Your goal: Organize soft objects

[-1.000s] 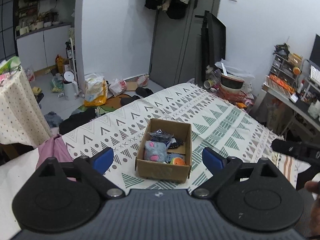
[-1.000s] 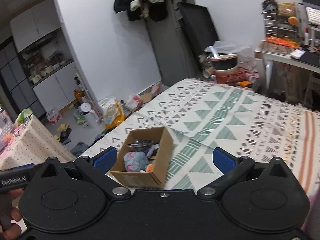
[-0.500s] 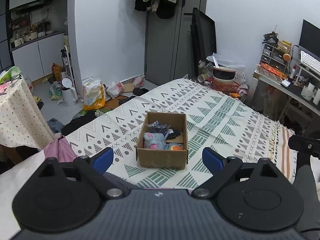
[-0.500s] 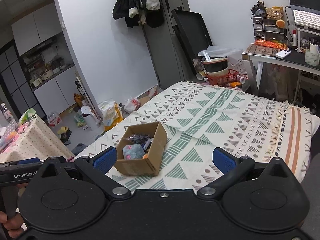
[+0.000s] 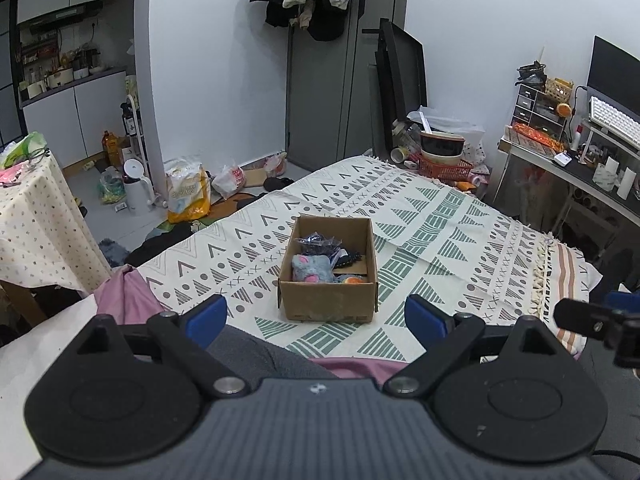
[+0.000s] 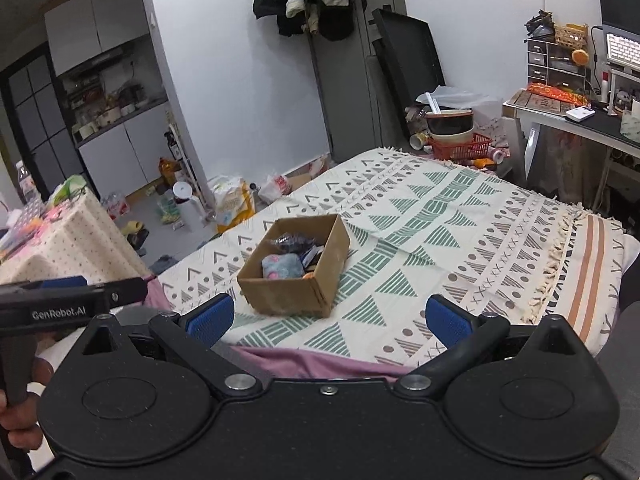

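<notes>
**Box of soft toys on the bed, both tongs held back**

A cardboard box (image 5: 328, 268) sits on the patterned bedspread (image 5: 440, 232), open side up. In the left view its long axis runs from 6 toward 12 o'clock; in the right view it points toward 1 o'clock. Inside lie a grey plush toy (image 5: 311, 268), a dark crinkled bag (image 5: 318, 242) at the 12 o'clock end and something orange (image 5: 352, 279) at 5 o'clock. The left gripper (image 5: 316, 316) and right gripper (image 6: 330, 318) are both spread wide, empty, well apart from the box.
</notes>
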The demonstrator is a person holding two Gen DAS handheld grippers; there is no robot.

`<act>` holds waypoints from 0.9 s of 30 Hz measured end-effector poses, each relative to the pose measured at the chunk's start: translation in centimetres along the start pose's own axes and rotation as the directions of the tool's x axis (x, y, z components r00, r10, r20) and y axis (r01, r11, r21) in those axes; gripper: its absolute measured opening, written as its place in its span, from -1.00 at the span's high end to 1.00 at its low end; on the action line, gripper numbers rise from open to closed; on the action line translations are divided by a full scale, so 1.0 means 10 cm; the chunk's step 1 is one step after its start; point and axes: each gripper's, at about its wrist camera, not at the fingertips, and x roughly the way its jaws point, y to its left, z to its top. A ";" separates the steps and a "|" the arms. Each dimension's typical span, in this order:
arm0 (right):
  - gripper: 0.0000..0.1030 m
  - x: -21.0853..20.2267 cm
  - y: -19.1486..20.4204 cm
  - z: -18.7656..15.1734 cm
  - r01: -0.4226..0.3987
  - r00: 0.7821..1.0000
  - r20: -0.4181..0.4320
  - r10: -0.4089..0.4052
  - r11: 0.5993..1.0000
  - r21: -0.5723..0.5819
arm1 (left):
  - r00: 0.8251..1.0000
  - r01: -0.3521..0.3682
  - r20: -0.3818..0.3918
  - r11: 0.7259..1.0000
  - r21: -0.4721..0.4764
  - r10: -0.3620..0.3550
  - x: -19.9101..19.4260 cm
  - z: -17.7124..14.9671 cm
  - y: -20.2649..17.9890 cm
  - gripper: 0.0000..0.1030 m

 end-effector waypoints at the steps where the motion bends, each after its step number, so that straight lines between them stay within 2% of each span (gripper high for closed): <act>1: -1.00 0.00 0.02 -0.01 0.003 1.000 -0.004 -0.003 1.000 -0.003 | 1.000 0.001 0.002 1.000 -0.001 -0.001 -0.01 -0.01 0.01 -0.84; 7: -1.00 -0.01 0.11 -0.03 0.014 1.000 -0.008 -0.014 1.000 -0.022 | 1.000 -0.002 0.009 1.000 -0.002 0.002 -0.06 -0.02 0.09 -0.84; 27: -1.00 0.01 0.12 -0.04 0.005 1.000 -0.012 -0.005 1.000 0.014 | 1.000 0.014 0.004 1.000 -0.011 -0.014 -0.07 -0.03 0.18 -0.84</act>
